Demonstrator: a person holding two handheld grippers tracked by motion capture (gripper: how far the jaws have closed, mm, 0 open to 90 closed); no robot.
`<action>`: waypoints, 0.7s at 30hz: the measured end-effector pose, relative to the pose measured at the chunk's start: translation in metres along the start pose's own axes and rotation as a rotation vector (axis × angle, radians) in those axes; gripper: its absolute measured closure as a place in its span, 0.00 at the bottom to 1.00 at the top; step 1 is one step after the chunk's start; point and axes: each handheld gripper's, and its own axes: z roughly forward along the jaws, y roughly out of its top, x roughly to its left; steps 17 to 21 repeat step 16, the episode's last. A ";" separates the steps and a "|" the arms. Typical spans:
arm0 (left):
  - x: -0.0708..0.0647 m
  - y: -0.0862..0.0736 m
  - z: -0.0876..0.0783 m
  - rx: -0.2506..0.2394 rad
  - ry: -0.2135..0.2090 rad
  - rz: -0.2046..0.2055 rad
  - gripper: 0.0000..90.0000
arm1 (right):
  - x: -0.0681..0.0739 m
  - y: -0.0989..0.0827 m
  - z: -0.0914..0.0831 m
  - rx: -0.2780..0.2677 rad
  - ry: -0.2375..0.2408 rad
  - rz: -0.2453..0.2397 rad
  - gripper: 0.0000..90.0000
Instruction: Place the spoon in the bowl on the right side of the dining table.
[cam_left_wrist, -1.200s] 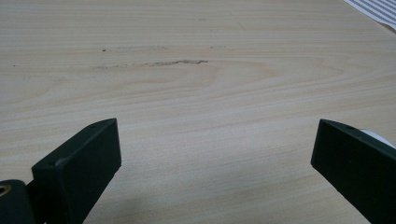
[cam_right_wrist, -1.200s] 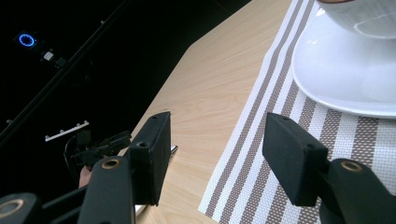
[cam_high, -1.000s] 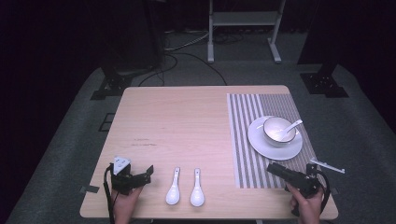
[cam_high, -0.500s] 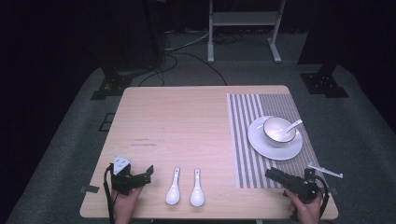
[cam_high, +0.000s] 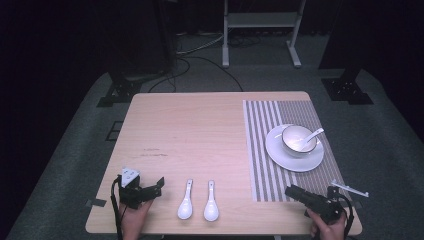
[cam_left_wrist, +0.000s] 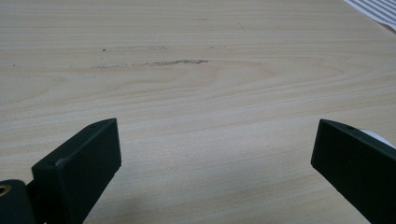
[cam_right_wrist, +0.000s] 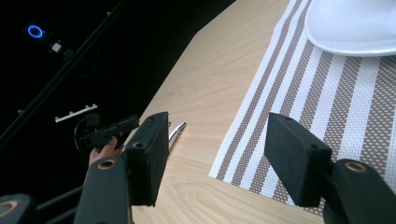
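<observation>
Centrally along the near edge of the wooden table (cam_high: 200, 130), 2 white spoons (cam_high: 198, 201) lie side by side, bowls toward the person and handles pointing away, close together but not touching. Just left of them the left gripper (cam_high: 159, 183) rests low over the wood in the person's left hand (cam_high: 131, 216), grey three-cornered plate on top, pointing toward the spoons. In the left gripper view its 2 black jaws stand spread wide with only bare wood grain between them and a sliver of white beside the right jaw. Right of the spoons lies a striped placemat (cam_high: 280, 145), brown and white. On its far half sits a white plate (cam_high: 295, 150) carrying a white bowl (cam_high: 298, 138), and a third spoon (cam_high: 312, 135) leans in the bowl with its handle over the rim. At the mat's near right corner the right gripper (cam_high: 291, 190), held in the right hand (cam_high: 327, 230), points left across the table. In the right gripper view (cam_right_wrist: 217, 154) its jaws are parted, empty, framing the mat's edge.
</observation>
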 end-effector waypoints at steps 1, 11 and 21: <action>0.000 0.000 0.000 0.000 0.001 -0.001 0.00 | 0.000 -0.001 -0.001 -0.003 0.000 0.004 0.44; 0.000 0.000 0.000 0.000 -0.001 -0.002 0.00 | 0.000 -0.009 -0.001 0.002 0.006 0.005 0.44; 0.000 0.000 0.000 0.000 -0.002 -0.002 0.00 | -0.001 -0.011 -0.001 0.005 0.008 0.005 0.43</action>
